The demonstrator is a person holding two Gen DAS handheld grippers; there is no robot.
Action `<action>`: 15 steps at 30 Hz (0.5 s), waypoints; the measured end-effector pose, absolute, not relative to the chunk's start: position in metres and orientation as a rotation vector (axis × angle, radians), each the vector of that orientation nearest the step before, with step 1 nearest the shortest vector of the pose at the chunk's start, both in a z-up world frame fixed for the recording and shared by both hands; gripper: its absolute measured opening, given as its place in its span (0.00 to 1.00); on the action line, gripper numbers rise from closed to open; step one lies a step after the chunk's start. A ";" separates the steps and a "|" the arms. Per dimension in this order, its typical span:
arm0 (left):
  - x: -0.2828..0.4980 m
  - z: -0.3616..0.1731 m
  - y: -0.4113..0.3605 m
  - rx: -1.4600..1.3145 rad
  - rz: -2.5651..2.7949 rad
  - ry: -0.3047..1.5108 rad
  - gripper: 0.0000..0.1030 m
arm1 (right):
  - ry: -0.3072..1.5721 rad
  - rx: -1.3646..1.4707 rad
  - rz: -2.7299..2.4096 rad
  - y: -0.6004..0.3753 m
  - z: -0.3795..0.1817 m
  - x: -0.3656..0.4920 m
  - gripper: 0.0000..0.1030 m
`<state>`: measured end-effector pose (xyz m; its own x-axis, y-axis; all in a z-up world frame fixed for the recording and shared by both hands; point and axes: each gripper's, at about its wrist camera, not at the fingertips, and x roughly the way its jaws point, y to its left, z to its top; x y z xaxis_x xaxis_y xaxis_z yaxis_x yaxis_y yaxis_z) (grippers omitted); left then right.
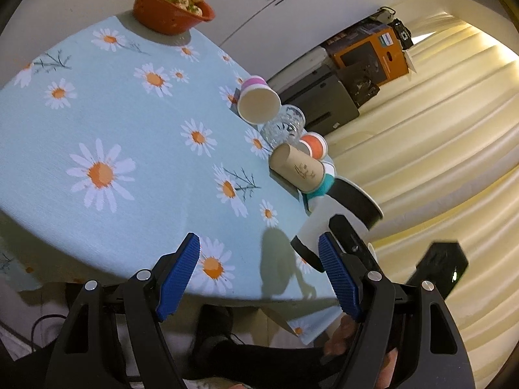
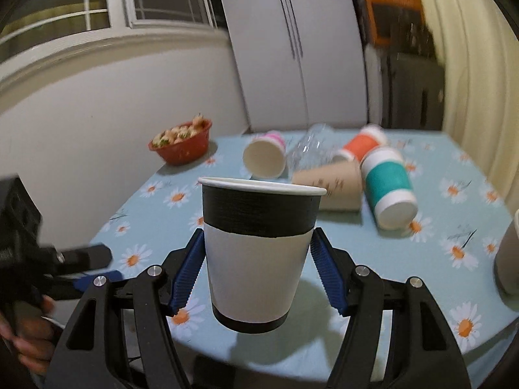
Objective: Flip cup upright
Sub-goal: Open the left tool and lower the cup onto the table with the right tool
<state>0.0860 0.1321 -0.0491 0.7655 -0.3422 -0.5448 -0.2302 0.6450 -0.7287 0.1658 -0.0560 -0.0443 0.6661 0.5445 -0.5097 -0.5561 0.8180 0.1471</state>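
The right hand-held gripper [image 2: 256,269] pinches the black-and-white cup [image 2: 259,253] upright above the tabletop [image 2: 454,201] edge; the left hand-held gripper [image 1: 259,272] hangs spread, empty. Squeezing harder could crumple the cup, and releasing here (fallen cups at 1 o'clock) risks a tumble.

**Gripper state: right loaded, left idle**

Right gripper [image 2: 256,265]: blue pads [image 2: 189,267] pressed against both sides of a black-and-white cup [image 2: 256,253], held upright, mouth up. Left gripper [image 1: 259,275]: jaws spread wide, nothing between pads [image 1: 178,275]. Bare hand [image 2: 29,340] grips the left handle.
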 end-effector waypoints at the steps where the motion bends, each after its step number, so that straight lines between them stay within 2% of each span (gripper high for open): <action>1: 0.086 -0.048 0.133 -0.881 -0.065 0.719 0.72 | 0.519 -0.036 0.603 -0.055 -0.047 0.160 0.64; 3: 0.086 -0.047 0.134 -0.883 -0.061 0.708 0.72 | 0.434 -0.064 0.573 -0.055 -0.053 0.151 0.64; 5: 0.085 -0.048 0.135 -0.895 -0.061 0.702 0.81 | 0.385 -0.079 0.550 -0.053 -0.060 0.147 0.64; 15: 0.081 -0.052 0.141 -0.931 -0.045 0.682 0.82 | 0.245 -0.149 0.497 -0.044 -0.090 0.140 0.64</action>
